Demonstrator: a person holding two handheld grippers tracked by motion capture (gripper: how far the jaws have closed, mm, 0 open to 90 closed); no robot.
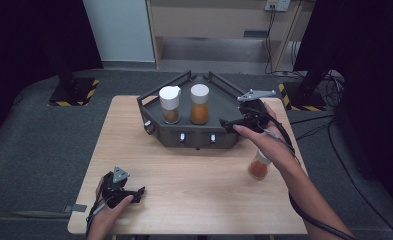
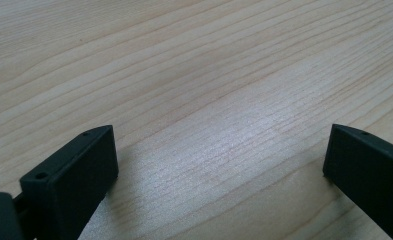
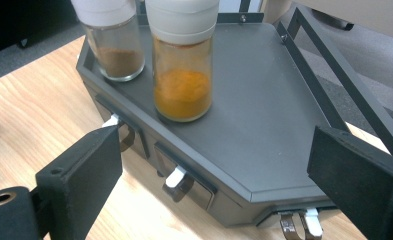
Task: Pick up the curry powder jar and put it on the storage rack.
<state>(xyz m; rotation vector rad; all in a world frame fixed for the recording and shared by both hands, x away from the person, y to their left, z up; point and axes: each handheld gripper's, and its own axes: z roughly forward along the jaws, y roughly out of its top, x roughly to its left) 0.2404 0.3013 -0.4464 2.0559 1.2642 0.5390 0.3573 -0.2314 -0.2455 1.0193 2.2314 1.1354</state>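
Observation:
A dark grey corner rack stands at the table's far middle with two white-capped spice jars on it. The brown-powder jar is on the left and the orange-powder jar beside it. A third jar with reddish powder stands on the table near the right edge, partly behind the person's right forearm. My right gripper hovers open over the rack's front right part, with nothing between its jaws. My left gripper rests open on the wood at the near left.
The wooden table has bare wood between the rack and its near edge. Metal hooks hang along the rack's front face. Raised rails border the rack's back sides. Grey floor surrounds the table.

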